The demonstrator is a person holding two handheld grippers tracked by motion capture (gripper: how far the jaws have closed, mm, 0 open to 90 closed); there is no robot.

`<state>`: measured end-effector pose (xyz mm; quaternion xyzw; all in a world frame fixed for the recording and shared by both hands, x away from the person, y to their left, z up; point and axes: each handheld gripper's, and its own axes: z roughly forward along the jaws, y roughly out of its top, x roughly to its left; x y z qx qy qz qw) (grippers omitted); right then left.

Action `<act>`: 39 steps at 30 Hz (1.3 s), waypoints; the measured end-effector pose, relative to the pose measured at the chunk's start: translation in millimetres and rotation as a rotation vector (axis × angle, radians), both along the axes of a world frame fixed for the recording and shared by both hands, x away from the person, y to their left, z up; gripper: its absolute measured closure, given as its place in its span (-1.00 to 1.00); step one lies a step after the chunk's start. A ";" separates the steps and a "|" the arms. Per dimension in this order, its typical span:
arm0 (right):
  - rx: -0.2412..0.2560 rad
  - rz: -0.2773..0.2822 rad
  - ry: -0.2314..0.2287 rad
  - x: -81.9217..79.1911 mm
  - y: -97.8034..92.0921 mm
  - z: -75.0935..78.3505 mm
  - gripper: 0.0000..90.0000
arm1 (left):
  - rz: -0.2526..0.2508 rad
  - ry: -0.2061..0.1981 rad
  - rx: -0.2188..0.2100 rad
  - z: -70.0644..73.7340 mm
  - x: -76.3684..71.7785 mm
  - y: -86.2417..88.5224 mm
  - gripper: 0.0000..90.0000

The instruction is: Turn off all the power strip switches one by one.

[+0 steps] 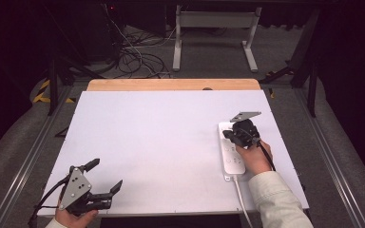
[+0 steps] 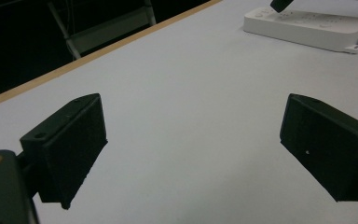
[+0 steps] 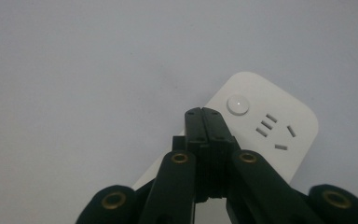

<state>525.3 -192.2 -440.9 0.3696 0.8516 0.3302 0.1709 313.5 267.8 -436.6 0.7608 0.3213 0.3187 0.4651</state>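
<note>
**Closed jaws poised over power strip button**

Power strip (image 1: 231, 154) lies flat near the table's (image 1: 161, 137) right edge, cable (image 1: 241, 199) trailing toward the person. Its rigid, smooth plastic probably slides if nudged; the long sides offer the best hold. Right gripper (image 3: 207, 116), jaws pressed together, hovers beside the round button (image 3: 238, 104); contact is unclear. Left gripper (image 2: 193, 154) is spread wide, empty. The strip's near end is hidden behind the jaws.

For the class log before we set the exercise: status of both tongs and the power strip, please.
Left tongs open, near table edge, holding nothing. Right tongs shut, tips over power strip beside its round button. Nothing in the way.
</note>
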 end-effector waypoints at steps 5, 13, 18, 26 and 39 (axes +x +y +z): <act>-0.017 0.005 0.009 1.3 1.7 -2.4 1.00 | -0.001 0.000 0.001 0.0 0.0 -0.2 -0.84; -0.030 0.007 0.027 2.1 2.7 -5.6 1.00 | -0.001 0.000 0.001 0.0 0.0 -0.2 -0.84; -0.027 0.002 0.029 2.2 2.4 -6.1 1.00 | 0.000 0.000 0.001 -0.1 0.0 -0.1 -0.84; -0.023 0.003 0.033 2.4 2.0 -8.5 1.00 | 0.000 0.000 -0.002 -0.3 0.0 -0.7 -0.84; -0.005 0.000 0.028 2.0 -1.9 -10.2 1.00 | -0.002 0.001 -0.001 -0.3 0.1 -1.0 -0.84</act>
